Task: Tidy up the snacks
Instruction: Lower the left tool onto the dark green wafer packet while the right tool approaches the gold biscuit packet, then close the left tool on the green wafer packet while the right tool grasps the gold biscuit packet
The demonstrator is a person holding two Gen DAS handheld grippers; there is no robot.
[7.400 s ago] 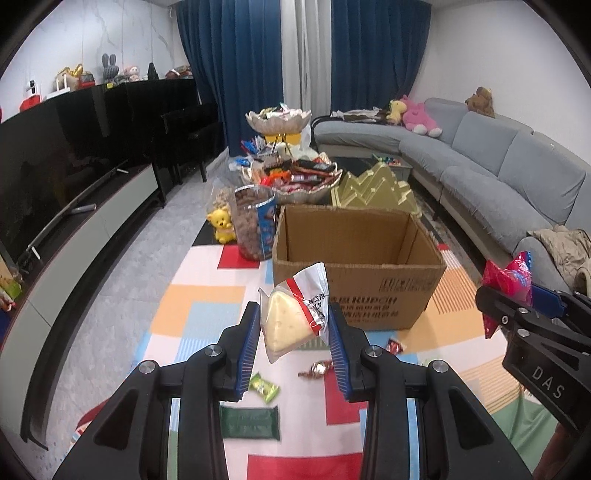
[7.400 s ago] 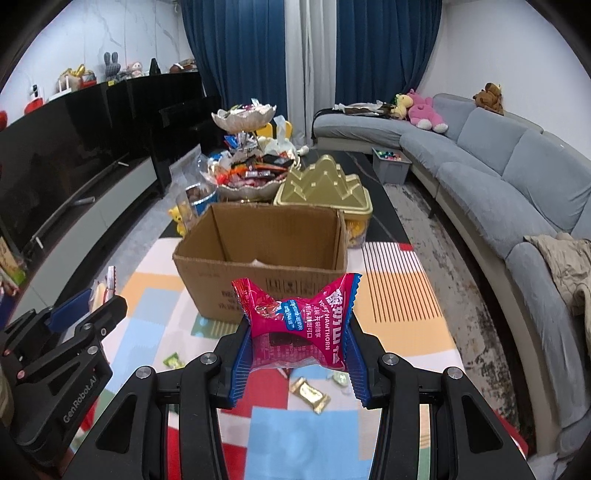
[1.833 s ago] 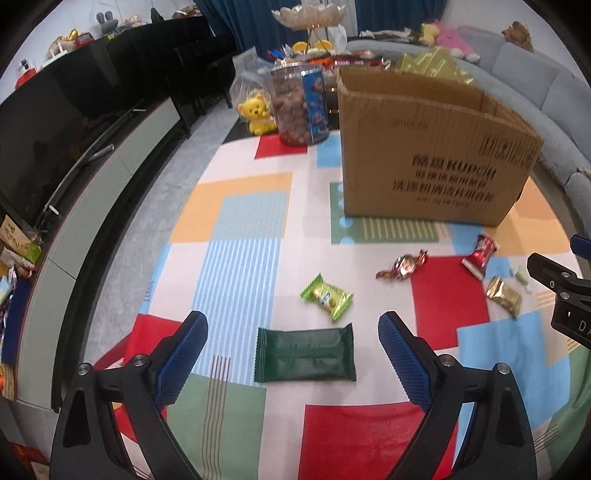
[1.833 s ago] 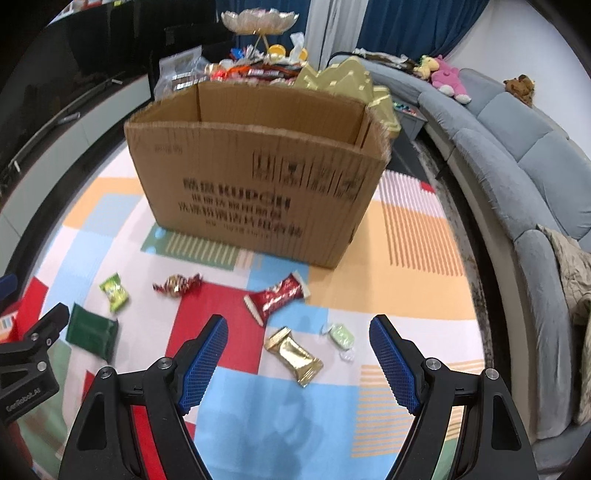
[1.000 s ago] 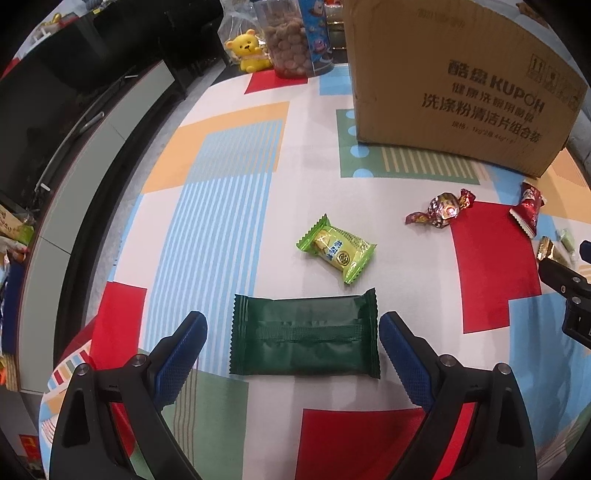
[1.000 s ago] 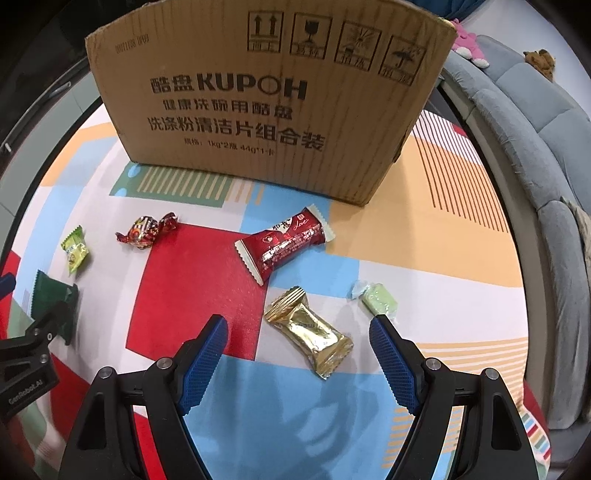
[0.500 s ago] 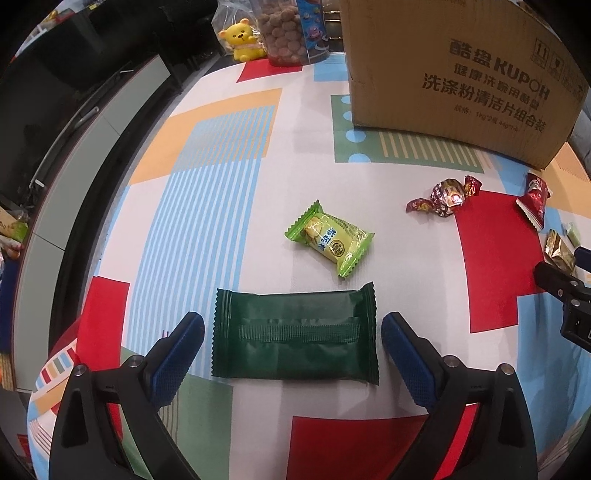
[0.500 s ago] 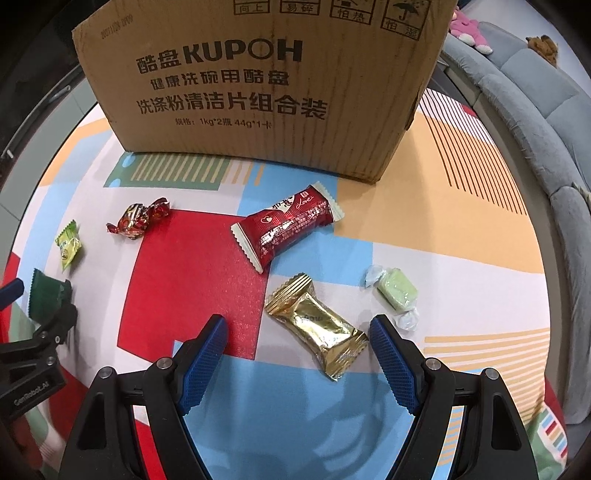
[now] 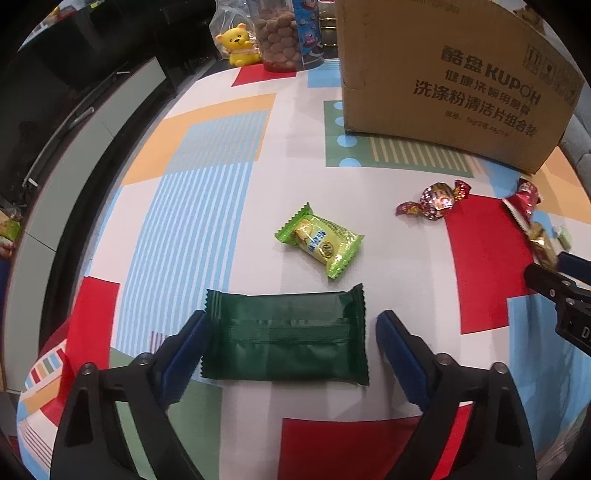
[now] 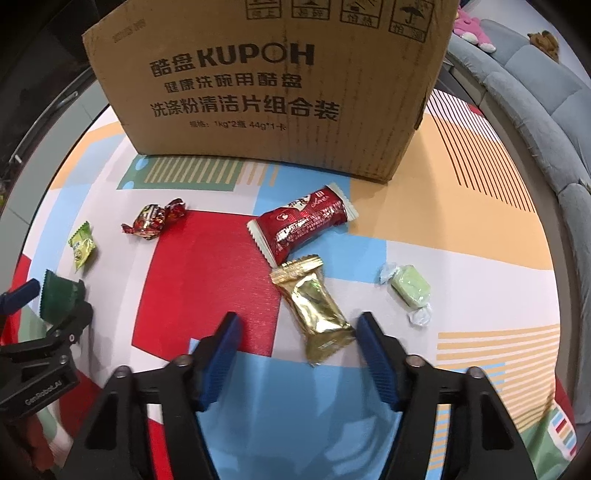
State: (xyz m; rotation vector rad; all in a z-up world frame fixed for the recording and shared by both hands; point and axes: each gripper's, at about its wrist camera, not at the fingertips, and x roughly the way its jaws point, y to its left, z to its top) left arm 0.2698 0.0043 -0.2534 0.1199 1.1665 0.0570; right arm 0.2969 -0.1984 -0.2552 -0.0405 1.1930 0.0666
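Left wrist view: left gripper [image 9: 288,328] straddles the dark green packet [image 9: 286,334] on the mat [image 9: 207,177], jaws wide but closing, no squeeze yet.
Right wrist view: right gripper [image 10: 297,332] narrows around the gold packet [image 10: 314,306], not pinched.
Left to do: six snacks lie loose before the cardboard box [image 10: 273,85]; its inside is hidden.

A patchwork mat [image 9: 229,155] carries everything; on it stand a cardboard box [image 10: 273,85], a nut jar [image 9: 280,33] and a yellow bear [image 9: 238,44]; loose on it lie a dark green pack [image 9: 286,336], a lime packet [image 9: 319,240], a foil candy [image 10: 153,219], a red bar [image 10: 303,221], a gold packet [image 10: 316,306] and a pale green sweet [image 10: 410,286].
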